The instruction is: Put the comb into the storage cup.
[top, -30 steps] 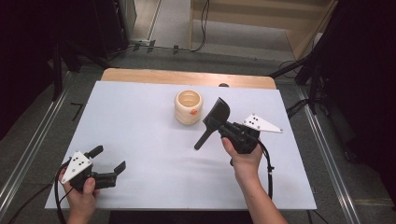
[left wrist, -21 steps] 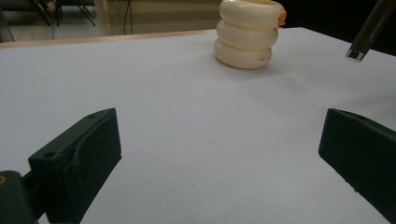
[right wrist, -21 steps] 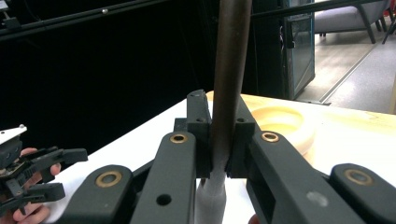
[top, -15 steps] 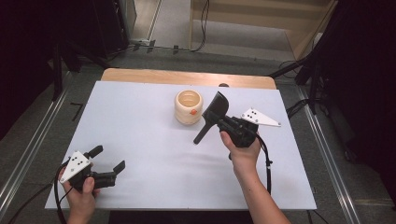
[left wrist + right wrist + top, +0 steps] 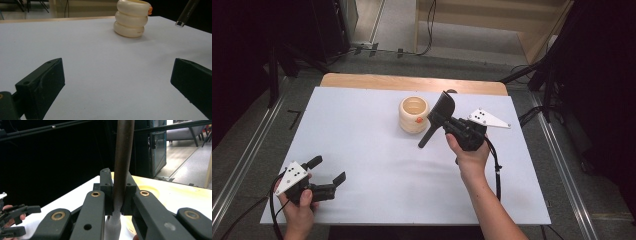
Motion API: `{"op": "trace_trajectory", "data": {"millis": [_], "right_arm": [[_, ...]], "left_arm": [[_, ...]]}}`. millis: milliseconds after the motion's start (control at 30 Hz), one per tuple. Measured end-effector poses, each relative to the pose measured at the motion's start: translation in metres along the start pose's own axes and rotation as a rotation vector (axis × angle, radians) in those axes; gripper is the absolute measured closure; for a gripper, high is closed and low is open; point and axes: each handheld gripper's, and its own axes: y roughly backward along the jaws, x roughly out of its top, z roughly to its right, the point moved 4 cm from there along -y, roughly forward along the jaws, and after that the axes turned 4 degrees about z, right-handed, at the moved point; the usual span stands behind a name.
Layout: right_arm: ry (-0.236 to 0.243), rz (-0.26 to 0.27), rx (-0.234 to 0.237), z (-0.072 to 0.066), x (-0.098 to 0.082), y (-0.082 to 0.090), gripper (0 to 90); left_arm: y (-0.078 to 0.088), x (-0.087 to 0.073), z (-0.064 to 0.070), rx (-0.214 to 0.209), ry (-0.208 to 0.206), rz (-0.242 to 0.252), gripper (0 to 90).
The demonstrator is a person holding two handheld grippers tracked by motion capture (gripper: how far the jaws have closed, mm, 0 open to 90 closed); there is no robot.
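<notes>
We are working at a white table (image 5: 362,135) with a wooden strip along its far edge, standing on grey floor in a dark room with stands and cables around it. The right claw (image 5: 443,120) is gripping a black spatula (image 5: 438,116) by its handle, just beside the cream ribbed cup (image 5: 414,114) at the table's far middle. The spatula's long axis is running slanted, blade up and away from us, handle end down toward the table. In the right claw's view the blade is cut off at the top and the cup is mostly hiding behind the jaws. The left claw (image 5: 328,171) is resting open near the table's near left corner, holding nothing.
</notes>
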Motion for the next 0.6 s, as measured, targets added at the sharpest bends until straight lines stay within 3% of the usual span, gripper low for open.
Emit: {"op": "trace_trajectory", "data": {"millis": [600], "right_arm": [[0.019,0.015,-0.015,0.009,0.016,-0.011,81.6]], "left_arm": [[0.000,0.000,0.000,0.000,0.000,0.003,0.0]]}}
